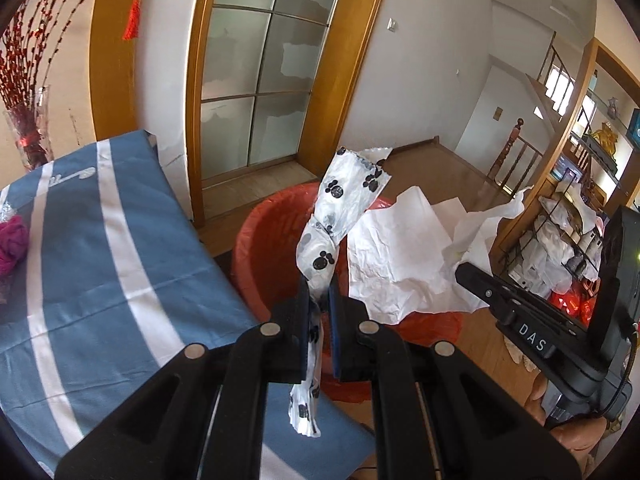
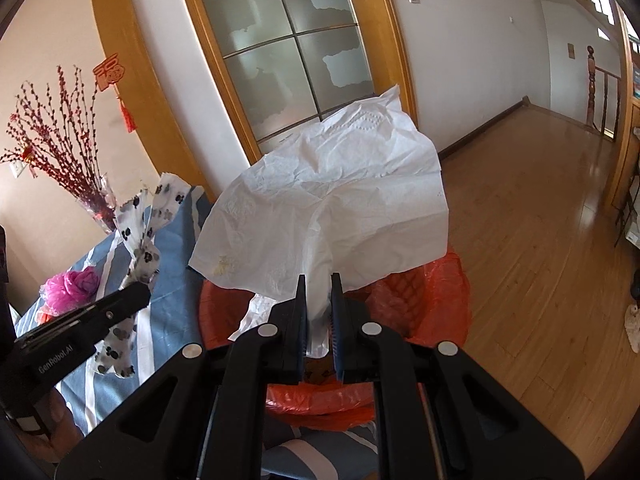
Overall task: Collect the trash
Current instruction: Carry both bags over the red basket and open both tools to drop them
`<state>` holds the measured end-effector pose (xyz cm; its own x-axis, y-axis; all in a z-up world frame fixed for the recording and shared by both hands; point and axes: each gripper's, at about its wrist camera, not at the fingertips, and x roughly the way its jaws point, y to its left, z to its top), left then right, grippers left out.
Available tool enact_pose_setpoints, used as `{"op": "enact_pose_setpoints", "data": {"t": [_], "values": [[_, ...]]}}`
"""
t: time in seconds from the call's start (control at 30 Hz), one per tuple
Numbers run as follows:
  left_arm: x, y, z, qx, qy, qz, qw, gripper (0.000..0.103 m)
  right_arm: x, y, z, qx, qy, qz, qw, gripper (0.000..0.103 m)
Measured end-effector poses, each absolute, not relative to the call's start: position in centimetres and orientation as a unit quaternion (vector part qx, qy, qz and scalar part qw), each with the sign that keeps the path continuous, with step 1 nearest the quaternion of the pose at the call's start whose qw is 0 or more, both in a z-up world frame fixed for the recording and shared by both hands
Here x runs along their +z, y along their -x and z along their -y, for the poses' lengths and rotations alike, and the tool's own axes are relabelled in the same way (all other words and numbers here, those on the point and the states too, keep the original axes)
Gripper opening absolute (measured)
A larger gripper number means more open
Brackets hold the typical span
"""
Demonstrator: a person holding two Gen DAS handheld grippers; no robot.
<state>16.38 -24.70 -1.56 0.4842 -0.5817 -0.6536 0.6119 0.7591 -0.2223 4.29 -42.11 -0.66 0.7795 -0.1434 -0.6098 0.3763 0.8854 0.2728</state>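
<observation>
My left gripper (image 1: pixel 319 286) is shut on a white plastic wrapper with black paw prints (image 1: pixel 344 200), which sticks up above the red-lined trash bin (image 1: pixel 264 248) and hangs below the jaws. In the right wrist view that wrapper (image 2: pixel 142 248) shows at the left with the left gripper (image 2: pixel 138 294) around it. My right gripper (image 2: pixel 319 286) is shut on a crumpled white tissue (image 2: pixel 340 200) held over the bin (image 2: pixel 444 308). The left wrist view shows the tissue (image 1: pixel 404 256) and right gripper (image 1: pixel 466 274) at right.
A table with a blue and white striped cloth (image 1: pixel 100 248) lies left of the bin, with a pink crumpled bag (image 2: pixel 72 286) on it. A vase of red branches (image 2: pixel 96 204) stands at its far end. Wooden floor (image 2: pixel 540 220) spreads right; a wire rack (image 1: pixel 568 248) stands far right.
</observation>
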Motion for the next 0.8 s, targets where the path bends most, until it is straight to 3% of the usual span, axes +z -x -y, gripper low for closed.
{"op": "enact_pose_setpoints", "data": {"t": [0.33,0.37,0.43,0.5,0.8], "values": [[-3.1,-17.6,27.1,-0.358,-0.007,-0.394,0.846,0.012,-1.3,-5.8,43.6,-0.151,-0.212,-0.309,0.915,0.012],[-3.3,-17.8,27.2,-0.358,-0.004,-0.398,0.845,0.014,-1.5,-5.9,43.9,-0.149,-0.218,-0.312,0.913,0.014],[-3.7,-18.1,27.3,-0.353,-0.002,-0.403,0.844,0.018,-1.9,-6.0,44.1,-0.15,-0.223,-0.317,0.91,0.029],[-4.1,-18.4,27.2,-0.349,0.0,-0.408,0.844,0.024,-2.1,-5.9,44.1,-0.152,-0.223,-0.319,0.909,0.037],[-4.9,-18.9,26.1,-0.332,0.006,-0.419,0.845,0.033,-2.5,-5.2,44.0,-0.159,-0.219,-0.324,0.907,0.039]]}}
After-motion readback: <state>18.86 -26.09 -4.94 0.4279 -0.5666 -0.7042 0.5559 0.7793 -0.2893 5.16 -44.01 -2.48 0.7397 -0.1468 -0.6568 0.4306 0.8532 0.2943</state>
